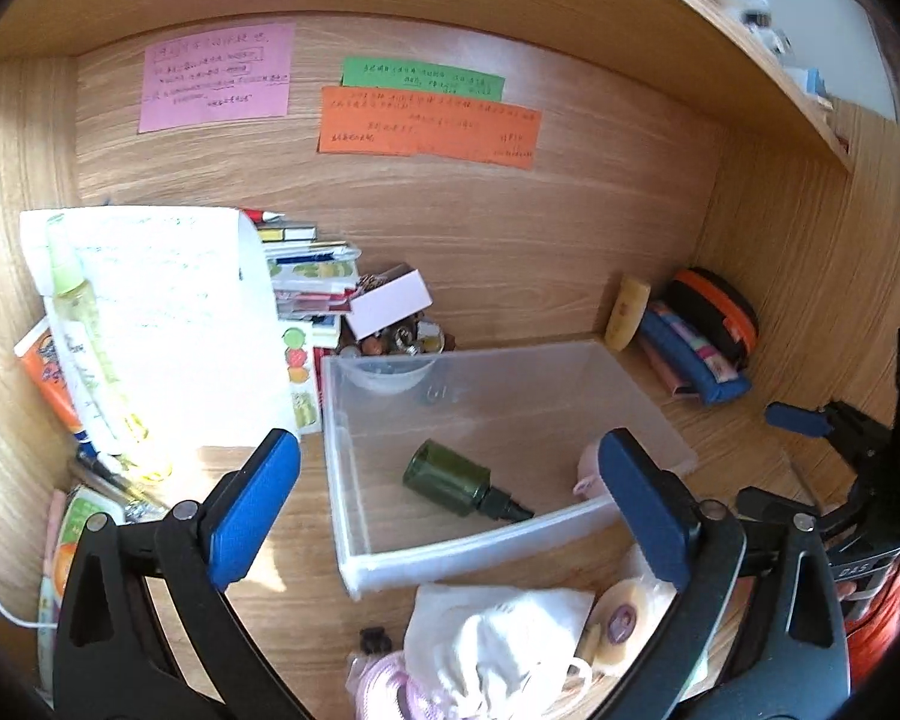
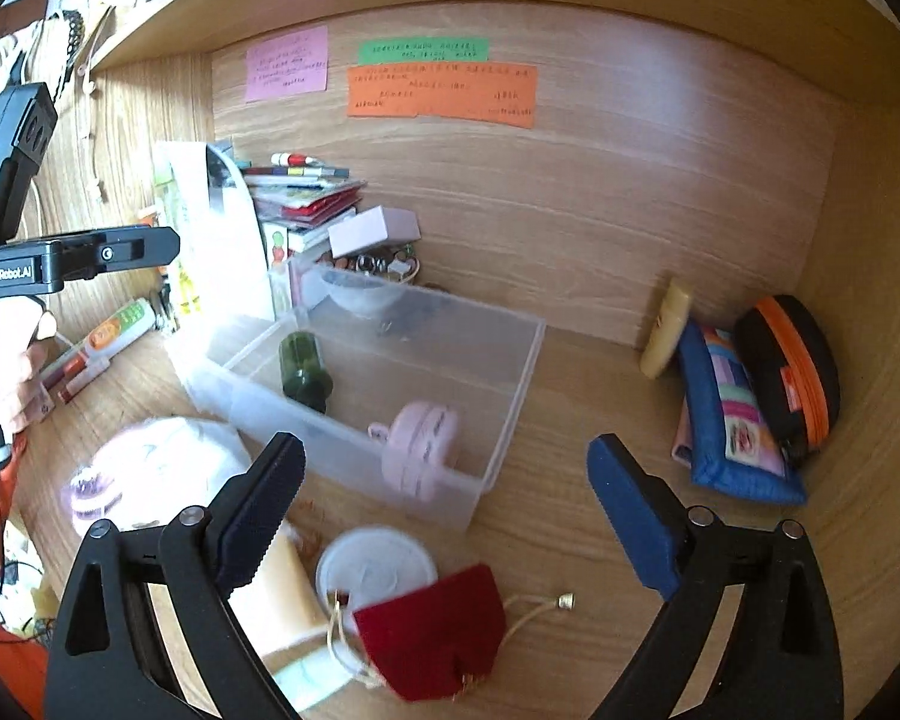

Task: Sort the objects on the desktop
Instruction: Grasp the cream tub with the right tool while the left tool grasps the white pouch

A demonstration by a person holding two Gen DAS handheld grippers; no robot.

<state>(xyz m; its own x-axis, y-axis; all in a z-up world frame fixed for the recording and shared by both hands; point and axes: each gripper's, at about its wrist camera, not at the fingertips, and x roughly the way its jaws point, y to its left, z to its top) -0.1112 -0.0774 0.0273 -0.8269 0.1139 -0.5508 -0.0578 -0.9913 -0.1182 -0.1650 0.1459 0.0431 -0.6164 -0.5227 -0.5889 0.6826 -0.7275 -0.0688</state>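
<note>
Tape, the translucent roll (image 1: 621, 630), lies low right in my left view, just beside the left tongs (image 1: 450, 516); both these and my right tongs (image 2: 444, 504) gape empty near the clear plastic bin (image 1: 354, 480).

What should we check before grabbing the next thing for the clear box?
1. Left gripper open with nothing between the fingers: ok.
2. Right gripper open with nothing between the fingers: ok.
3. Clear box has bare floor left: ok.
4. Green bottle and pink round case lie inside the box: ok.
5. Red pouch loose on the desk, nothing on top: ok.
6. Tape roll free to lift: cannot tell, a finger partly hides it.
</note>
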